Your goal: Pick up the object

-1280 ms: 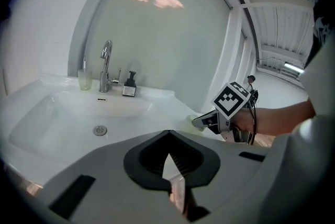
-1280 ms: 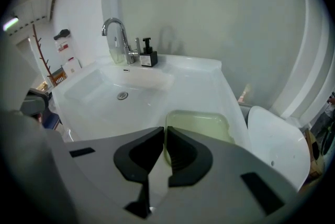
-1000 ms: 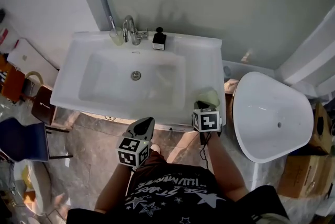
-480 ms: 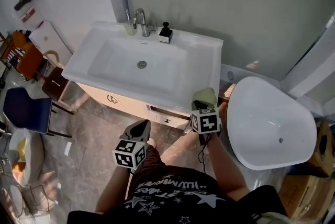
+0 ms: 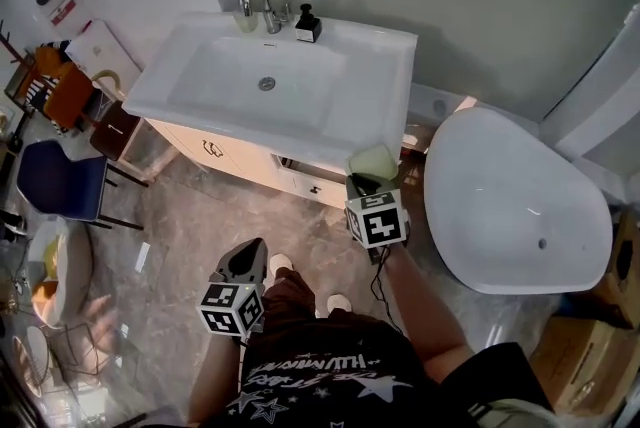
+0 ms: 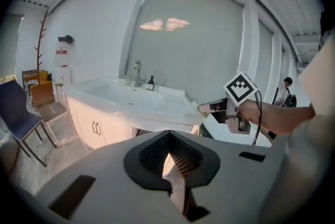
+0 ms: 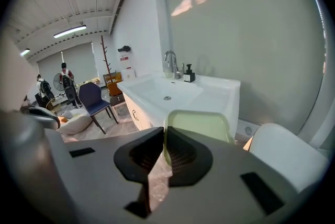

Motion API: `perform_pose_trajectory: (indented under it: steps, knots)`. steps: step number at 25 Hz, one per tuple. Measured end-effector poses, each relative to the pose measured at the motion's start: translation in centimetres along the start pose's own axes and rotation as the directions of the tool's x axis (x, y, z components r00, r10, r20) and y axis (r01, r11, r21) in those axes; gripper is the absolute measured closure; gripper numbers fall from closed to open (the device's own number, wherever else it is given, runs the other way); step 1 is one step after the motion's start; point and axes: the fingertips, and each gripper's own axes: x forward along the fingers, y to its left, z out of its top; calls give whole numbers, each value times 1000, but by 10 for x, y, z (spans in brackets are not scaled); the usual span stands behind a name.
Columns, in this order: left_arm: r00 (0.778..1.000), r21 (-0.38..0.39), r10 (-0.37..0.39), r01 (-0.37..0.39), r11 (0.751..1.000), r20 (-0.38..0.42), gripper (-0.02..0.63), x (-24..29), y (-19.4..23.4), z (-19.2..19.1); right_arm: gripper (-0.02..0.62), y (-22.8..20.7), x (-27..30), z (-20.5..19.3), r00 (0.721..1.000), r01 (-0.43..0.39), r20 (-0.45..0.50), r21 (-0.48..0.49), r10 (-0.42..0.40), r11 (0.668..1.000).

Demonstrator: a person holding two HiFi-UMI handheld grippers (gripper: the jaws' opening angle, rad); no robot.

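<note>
The right gripper (image 5: 360, 183) is clamped narrowly on the near rim of a pale green shallow plastic dish (image 7: 201, 124). The dish is in the air just off the front right corner of the white washbasin cabinet (image 5: 392, 86), between it and a white oval tub (image 5: 500, 206). The left gripper (image 6: 168, 156) hangs lower over the grey tiled floor (image 5: 190, 226), its jaws together on nothing.
</note>
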Motion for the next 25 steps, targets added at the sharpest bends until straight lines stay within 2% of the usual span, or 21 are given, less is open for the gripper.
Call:
perform_pose_trajectory:
  steps: [10,25]
  knots:
    - [999,-50,23,-21,999,41,591,-52,-1,-30,565,32,-31,-13,1000,1,25,-33,0,999]
    - [995,-54,24,-19,998,95,591,-173,-6,-73,565,127,-124,-54,998,-6,57,-98,12,995]
